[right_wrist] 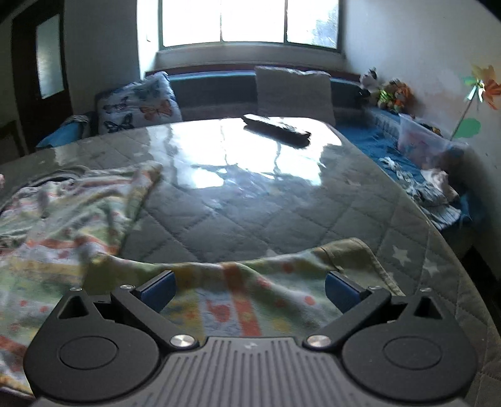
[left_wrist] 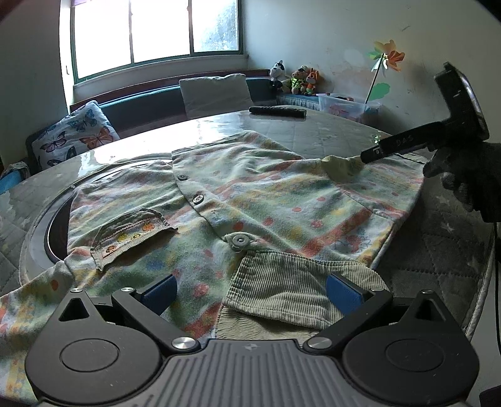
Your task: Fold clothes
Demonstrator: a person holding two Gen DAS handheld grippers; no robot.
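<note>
Both claws stand spread over the garment. From its own camera, the left gripper (left_wrist: 250, 291) has its blue pads (left_wrist: 158, 292) wide apart with nothing between them, low above the near end of the shirt (left_wrist: 250, 194), where a ribbed corduroy collar (left_wrist: 300, 291) lies just ahead of the right pad. From its own camera, the right gripper (right_wrist: 249, 289) is likewise spread, its pads (right_wrist: 343, 292) either side of a raised fold of the patterned cloth without pinching it; that picture is blurred. In the left view the right gripper (left_wrist: 369, 155) shows from the side at the far right, in a dark gloved hand (left_wrist: 463, 178), its tip touching a bunched green cuff (left_wrist: 341, 167); from that angle I cannot tell how the fingers stand. The shirt lies spread front-up on the table (left_wrist: 313, 137), its snaps (left_wrist: 197, 199) running down the placket, a small corduroy pocket (left_wrist: 131, 238) with its flap lifted on the left, and the far sleeve drawn toward the right. Part of the cloth covers a dark round inset (left_wrist: 56, 225) in the quilted, glossy tabletop. A black remote (left_wrist: 277, 111) lies at the far edge, well apart from the shirt. Beyond it are a bench with a butterfly cushion (left_wrist: 75, 134), a grey cushion (left_wrist: 216, 94), soft toys (left_wrist: 294, 79), a clear box (left_wrist: 344, 106) and a pinwheel (left_wrist: 386, 58) under a bright window (left_wrist: 156, 28).
</note>
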